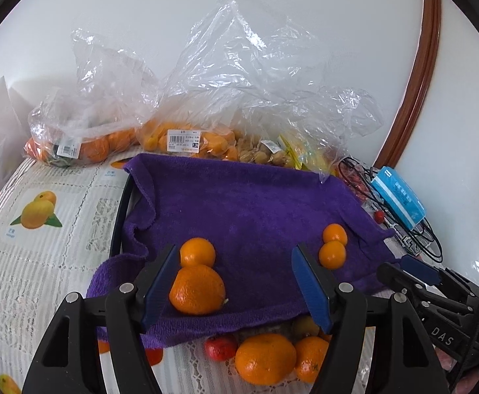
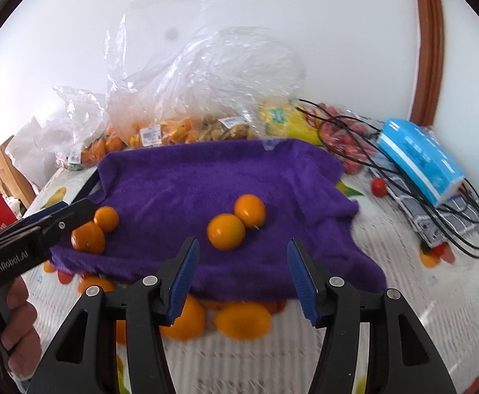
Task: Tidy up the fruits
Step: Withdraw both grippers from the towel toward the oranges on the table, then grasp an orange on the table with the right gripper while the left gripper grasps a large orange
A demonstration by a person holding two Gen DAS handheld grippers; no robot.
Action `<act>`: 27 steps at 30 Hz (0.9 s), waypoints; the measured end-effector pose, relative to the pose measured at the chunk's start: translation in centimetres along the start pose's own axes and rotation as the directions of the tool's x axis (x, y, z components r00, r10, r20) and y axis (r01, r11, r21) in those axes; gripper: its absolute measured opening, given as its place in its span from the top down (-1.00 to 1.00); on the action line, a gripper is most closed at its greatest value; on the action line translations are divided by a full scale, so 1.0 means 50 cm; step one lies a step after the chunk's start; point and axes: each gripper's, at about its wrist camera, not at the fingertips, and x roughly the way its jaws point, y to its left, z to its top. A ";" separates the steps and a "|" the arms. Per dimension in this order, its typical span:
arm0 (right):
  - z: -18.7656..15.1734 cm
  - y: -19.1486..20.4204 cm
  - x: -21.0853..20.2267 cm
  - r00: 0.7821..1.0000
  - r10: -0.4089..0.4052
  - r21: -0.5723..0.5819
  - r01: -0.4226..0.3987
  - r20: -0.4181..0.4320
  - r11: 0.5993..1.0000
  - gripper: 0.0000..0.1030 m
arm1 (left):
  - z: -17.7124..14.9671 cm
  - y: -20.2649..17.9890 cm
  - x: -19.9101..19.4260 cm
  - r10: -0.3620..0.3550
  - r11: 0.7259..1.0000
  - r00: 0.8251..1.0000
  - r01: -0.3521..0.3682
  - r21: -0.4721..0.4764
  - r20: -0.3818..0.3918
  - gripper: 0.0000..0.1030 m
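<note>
A purple towel (image 1: 246, 197) (image 2: 206, 177) lies spread on the table. Two oranges sit on its left part: a small one (image 1: 197, 252) (image 2: 106, 218) and a bigger one (image 1: 196, 290) (image 2: 87, 240). My left gripper (image 1: 235, 246) (image 2: 75, 210) stands open around them, its left pad close to the bigger orange and its right pad well clear. Two small oranges (image 1: 332, 254) (image 2: 225, 231) lie touching on the towel's right part. My right gripper (image 2: 242, 241) (image 1: 400, 264) is open just short of them, with nothing between its fingers.
More oranges (image 1: 265, 358) (image 2: 242, 320) and a red fruit (image 1: 220, 346) lie at the towel's front edge. Clear bags of fruit (image 1: 187, 141) line the back wall. A blue tissue pack (image 2: 420, 157), black cables (image 2: 463, 229) and small red tomatoes (image 2: 379, 186) crowd the right.
</note>
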 end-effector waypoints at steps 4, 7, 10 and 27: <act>-0.018 -0.017 -0.024 1.000 -0.026 0.003 0.026 -0.007 1.000 -0.09 | -0.017 0.008 -0.014 0.016 1.000 1.000 -0.016 -0.003 -0.005 -0.33; -0.031 -0.027 -0.041 0.999 -0.045 0.004 0.045 -0.004 0.999 -0.10 | -0.033 0.024 -0.021 0.030 0.999 0.999 -0.030 -0.018 -0.023 -0.33; -0.042 -0.034 -0.048 0.999 -0.051 0.007 0.051 -0.013 0.999 -0.12 | -0.044 0.040 -0.028 0.036 0.999 0.998 -0.037 -0.036 -0.043 -0.33; -0.086 -0.007 0.050 0.990 0.011 -0.023 -0.014 -0.139 1.000 -0.12 | -0.048 0.052 -0.032 0.032 0.998 0.998 -0.035 -0.043 -0.054 -0.33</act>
